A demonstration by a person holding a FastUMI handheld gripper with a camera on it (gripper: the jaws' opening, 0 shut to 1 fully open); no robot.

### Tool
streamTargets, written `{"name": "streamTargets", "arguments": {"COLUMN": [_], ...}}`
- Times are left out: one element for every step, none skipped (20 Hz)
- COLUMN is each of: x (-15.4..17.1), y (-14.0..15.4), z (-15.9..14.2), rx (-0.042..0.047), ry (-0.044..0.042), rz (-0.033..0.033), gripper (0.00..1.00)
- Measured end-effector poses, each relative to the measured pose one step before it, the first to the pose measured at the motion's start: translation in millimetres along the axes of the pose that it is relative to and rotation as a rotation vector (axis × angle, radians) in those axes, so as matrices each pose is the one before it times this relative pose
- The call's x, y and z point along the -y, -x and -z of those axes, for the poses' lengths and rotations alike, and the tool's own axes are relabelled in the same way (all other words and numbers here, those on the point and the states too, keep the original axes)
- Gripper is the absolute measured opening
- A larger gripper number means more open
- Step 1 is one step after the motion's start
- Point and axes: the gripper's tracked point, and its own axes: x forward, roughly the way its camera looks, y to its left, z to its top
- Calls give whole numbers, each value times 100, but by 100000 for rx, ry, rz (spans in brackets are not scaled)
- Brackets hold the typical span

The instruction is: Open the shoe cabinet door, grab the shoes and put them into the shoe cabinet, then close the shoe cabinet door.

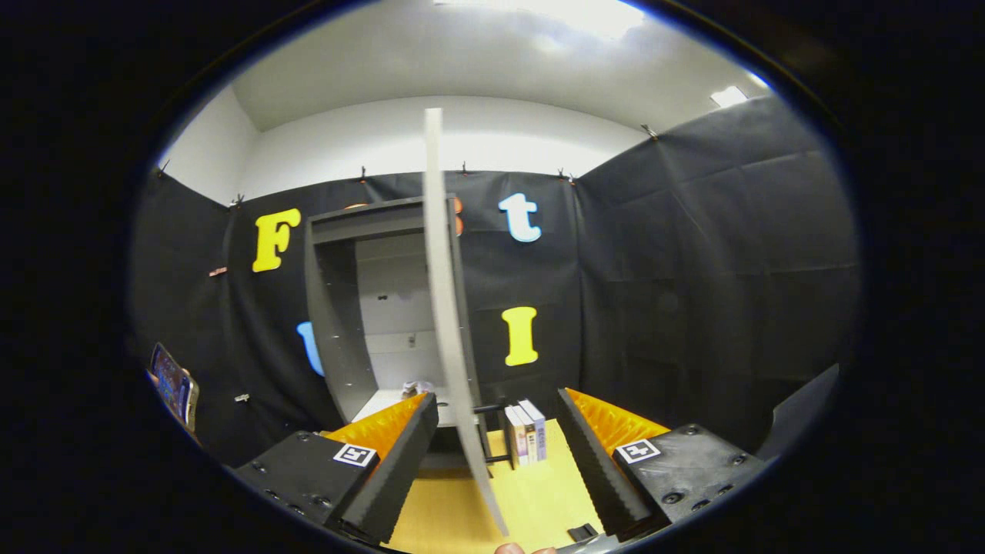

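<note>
1. Door [445,308] of the shoe cabinet [338,308] stands edge-on to me, running from the upper middle of the frame down to the lower middle, between my gripper's [496,442] two fingers.
2. My gripper is spread wide; the left finger looks close to the door's edge and the right one well apart from it, so nothing is clamped.
3. The door looks like a thin, stiff board on hinges. I judge it light and easy to swing, smooth on its faces, so a pinch on the free edge near mid-height, or a flat push, should serve better than a squeeze on the face.
4. The cabinet stands open at centre left, and something small and pale [418,388], perhaps a shoe, lies on its floor; I cannot tell for sure.
5. A few books [526,432] stand on the yellow bench [539,500] at lower centre, just right of the door.
</note>
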Motion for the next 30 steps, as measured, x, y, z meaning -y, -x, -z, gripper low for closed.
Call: {"name": "streamTargets", "arguments": {"x": [2005, 1980, 1890, 1443, 1223, 881, 419, -808, -773, -351, -554, -676, -867, -1077, -875, -793, -462, -29, -154, -385, -415, -523, -763, -1230, -1620, -1777, -1753, -1661, -1573, -1512], "y": [-541, -701, -790, -749, -941, -1318, -959, -360, -827, -1000, -653, -608, -436, -233, 52, 24, 144, -49, 414, -100, 183, 296, 87, 86, 163, 326, 120, 24, -289, -517], "z": [141, 557, 1005, 473, 871, 1137, 1012, 629, 75, -90, -77, 124, 47, 180, 247, 212, 99, -289, 51, 414, 91, -108, 39, 249, 334, 256, 172, 124, 108, 207], "rx": [946, -259, -1867, -610, -1456, -1974, -2568, -1767, -835, -286, 265, 106, -134, -885, -849, -680, -262, 1152, -962, -1062, -395, -137, 29, -794, -779, -375, -42, -2, 31, -144], "ry": [18, 567, 316, 57, 1241, 2043, 1535, 365, -329, 82, 830, 1019, 503, -95, -266, -487, 244, 534, -751, -1741, -411, 501, 555, -134, -714, -483, 145, 572, 563, 22], "rz": [2506, 2817, 2724, 2016, 1944, 723, -388, -1747, -1779, -1543, -1510, -1412, -1914, -2210, -1848, -1787, -180, 260, -225, -187, -224, -214, -646, -1516, -2174, -2283, -2150, -2011, -2018, -1946], "gripper": [97, 97, 97, 97, 98, 98, 98, 98, 98, 98, 98, 98, 98, 98, 98, 98, 98, 98, 96, 96, 97, 98, 97, 97, 97, 98, 98, 98, 98, 98]}}
